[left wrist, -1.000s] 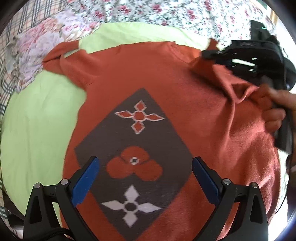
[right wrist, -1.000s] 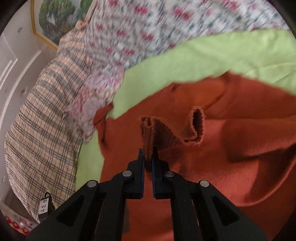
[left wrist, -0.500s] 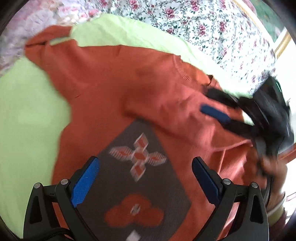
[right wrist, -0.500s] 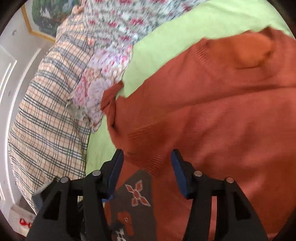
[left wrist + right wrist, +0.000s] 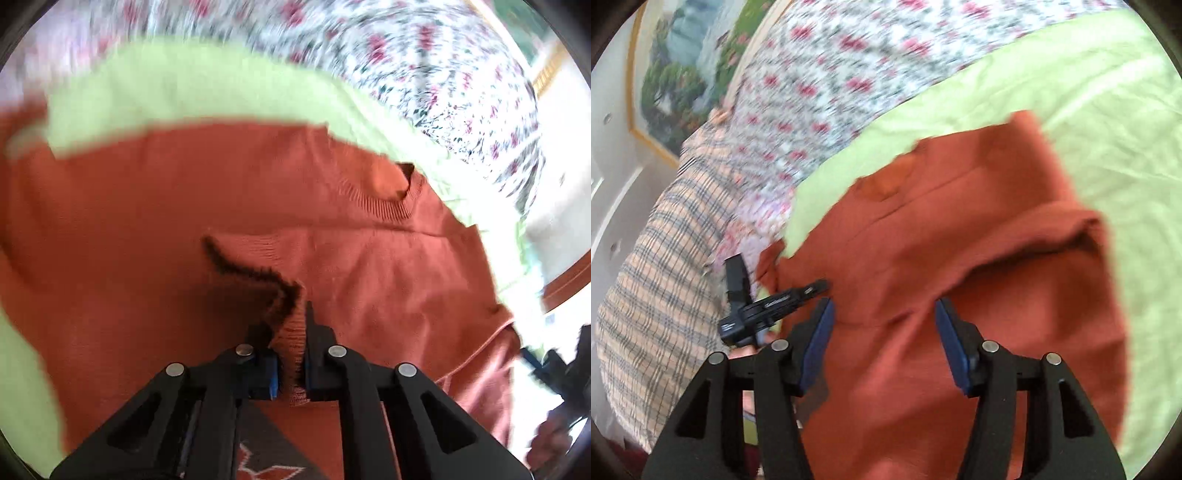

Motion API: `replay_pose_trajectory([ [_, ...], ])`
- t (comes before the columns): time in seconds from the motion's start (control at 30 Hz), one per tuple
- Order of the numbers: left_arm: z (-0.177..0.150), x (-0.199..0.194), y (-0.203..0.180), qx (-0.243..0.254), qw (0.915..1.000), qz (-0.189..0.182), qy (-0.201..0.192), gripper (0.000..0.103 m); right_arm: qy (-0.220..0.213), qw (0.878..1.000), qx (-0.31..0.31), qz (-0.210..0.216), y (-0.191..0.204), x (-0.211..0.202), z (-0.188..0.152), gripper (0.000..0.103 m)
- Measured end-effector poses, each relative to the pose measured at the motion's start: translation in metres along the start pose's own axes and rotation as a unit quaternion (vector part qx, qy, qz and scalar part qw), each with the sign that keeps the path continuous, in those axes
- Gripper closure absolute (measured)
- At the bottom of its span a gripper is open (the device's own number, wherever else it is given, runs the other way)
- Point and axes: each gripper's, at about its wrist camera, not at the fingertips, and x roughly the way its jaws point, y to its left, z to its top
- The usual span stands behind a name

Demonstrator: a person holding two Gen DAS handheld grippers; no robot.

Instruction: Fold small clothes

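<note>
An orange-red knitted sweater (image 5: 147,240) lies face up on a light green sheet (image 5: 184,92), its ribbed collar (image 5: 388,199) at the far side. One sleeve is folded across the chest. My left gripper (image 5: 288,325) is shut on that sleeve's ribbed cuff (image 5: 291,347), just above the dark patterned panel (image 5: 266,461). In the right wrist view my right gripper (image 5: 882,306) hovers over the sweater (image 5: 923,369) with its jaws opening and nothing pinched between them. The left gripper (image 5: 816,286) shows at its left, blurred. The right gripper (image 5: 546,365) appears at the left wrist view's right edge.
Floral bedding (image 5: 831,74) borders the green sheet (image 5: 1108,129) at the far side, and a plaid blanket (image 5: 665,277) lies to the left. A framed painting (image 5: 676,74) hangs on the wall. A person's hand (image 5: 546,443) shows at the lower right.
My right gripper let go of the sleeve cuff, opened and drew back to the right. My left gripper moved forward over the sweater's chest and shut on the folded sleeve's cuff.
</note>
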Motion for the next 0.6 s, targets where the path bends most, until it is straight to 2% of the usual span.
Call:
replay_pose_trajectory([
  [0.07,0.002,-0.015,0.005,0.010,0.9989,0.027,-0.036,0.097,-0.012,1.000,0.005,-0.022,-0.011,-0.009,0.008,0.045],
  [0.17,0.008,-0.011,0.039,-0.026,0.9970,0.065,-0.033,0.098,-0.030,0.997,-0.006,-0.068,-0.024,-0.019,0.022,0.045],
  [0.27,0.008,-0.015,0.048,-0.018,0.9955,0.084,-0.041,0.098,-0.031,0.995,-0.017,-0.091,-0.037,-0.016,0.041,0.045],
  [0.4,0.008,-0.017,0.049,-0.013,0.9942,0.094,-0.049,0.098,-0.012,0.991,-0.038,-0.124,-0.052,0.008,0.071,0.043],
  [0.5,0.008,-0.011,0.054,-0.024,0.9946,0.093,-0.039,0.097,0.021,0.989,-0.053,-0.139,-0.060,0.040,0.091,0.042],
  [0.6,0.002,-0.006,0.055,-0.027,0.9942,0.100,-0.031,0.097,0.056,0.985,-0.067,-0.152,-0.066,0.069,0.098,0.042],
])
